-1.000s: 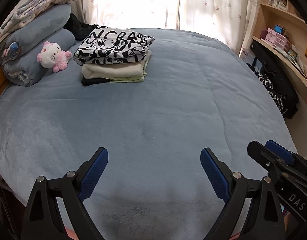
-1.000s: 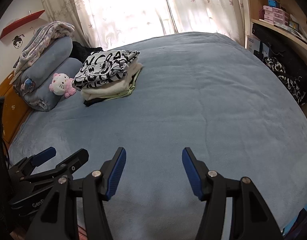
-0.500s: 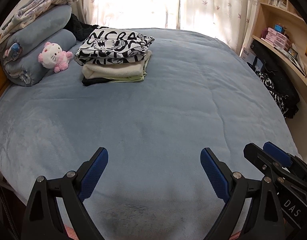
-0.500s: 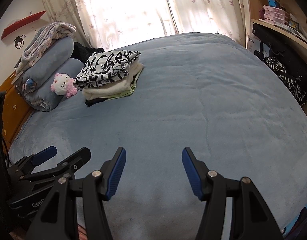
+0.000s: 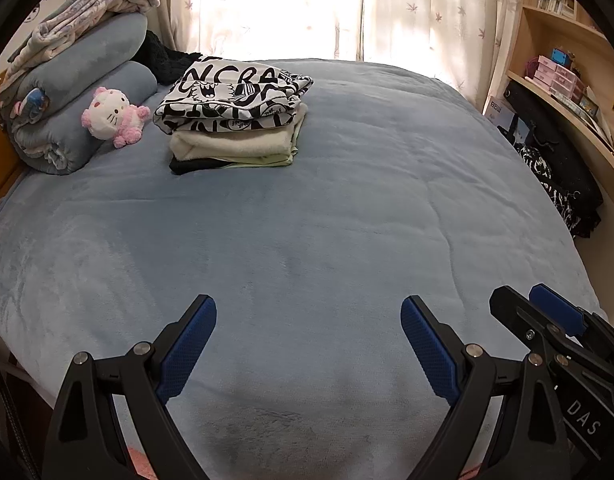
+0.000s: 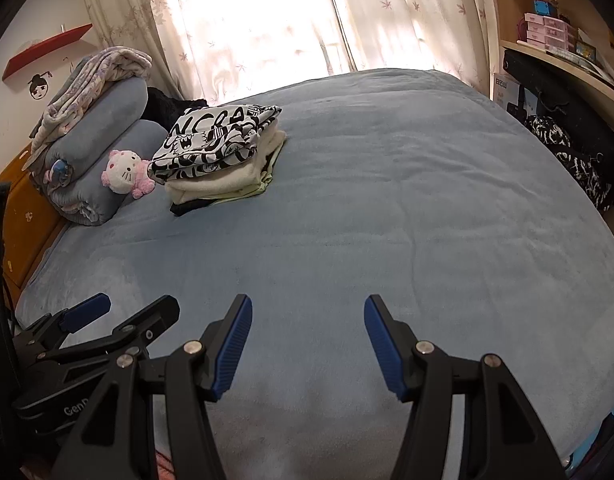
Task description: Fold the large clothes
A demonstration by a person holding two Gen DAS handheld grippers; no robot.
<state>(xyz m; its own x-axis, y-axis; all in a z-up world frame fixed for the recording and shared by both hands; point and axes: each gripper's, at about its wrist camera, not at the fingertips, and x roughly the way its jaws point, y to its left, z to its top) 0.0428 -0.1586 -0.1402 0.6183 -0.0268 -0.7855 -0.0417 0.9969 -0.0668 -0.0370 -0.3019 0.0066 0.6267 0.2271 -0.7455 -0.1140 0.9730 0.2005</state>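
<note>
Your two claws, the left gripper (image 5: 308, 344) and the right gripper (image 6: 308, 346), hover side by side with jaws wide and empty over the near edge of the blue bed (image 5: 347, 220). One stack of folded clothes (image 5: 235, 116), about four layers deep, lies well away at the far left, beside one plush toy (image 5: 113, 116). Its long side runs left to right.

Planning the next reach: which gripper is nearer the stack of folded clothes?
Left, slightly. The stack of folded clothes lies far up the bed, left of both. The left gripper and right gripper hover side by side, open.
</note>
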